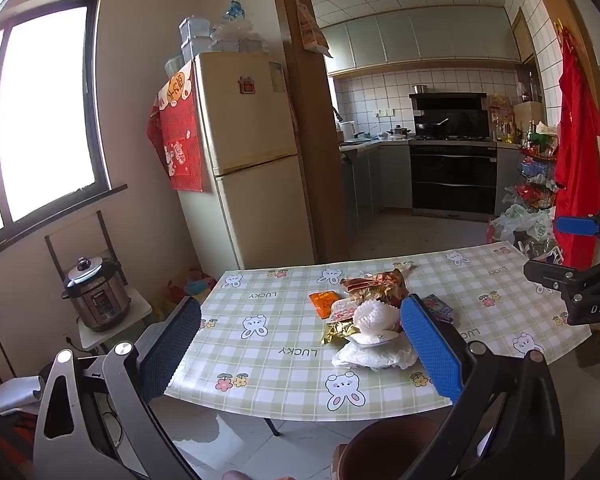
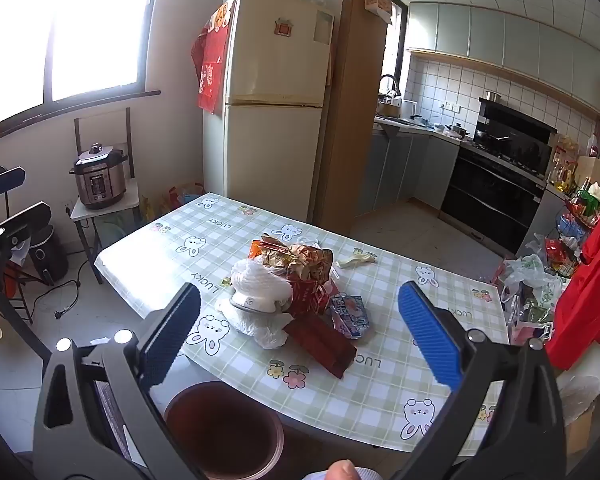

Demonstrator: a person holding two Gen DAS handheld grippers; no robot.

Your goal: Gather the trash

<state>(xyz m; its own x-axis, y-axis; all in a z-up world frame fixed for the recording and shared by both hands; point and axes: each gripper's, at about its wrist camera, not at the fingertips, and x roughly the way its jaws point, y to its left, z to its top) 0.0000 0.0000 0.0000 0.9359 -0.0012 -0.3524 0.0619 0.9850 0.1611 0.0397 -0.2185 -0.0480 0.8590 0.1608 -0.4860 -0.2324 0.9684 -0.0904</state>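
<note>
tablecloth [image 2: 236, 224] reads "lucky" among bears; trash pile [image 2: 292, 280] sits centred.

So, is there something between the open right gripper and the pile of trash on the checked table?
Nothing visible. The right gripper is open and empty, and the pile of crumpled wrappers and white plastic lies straight ahead on the checked tablecloth. The brown round bin stands below the near edge.
</note>
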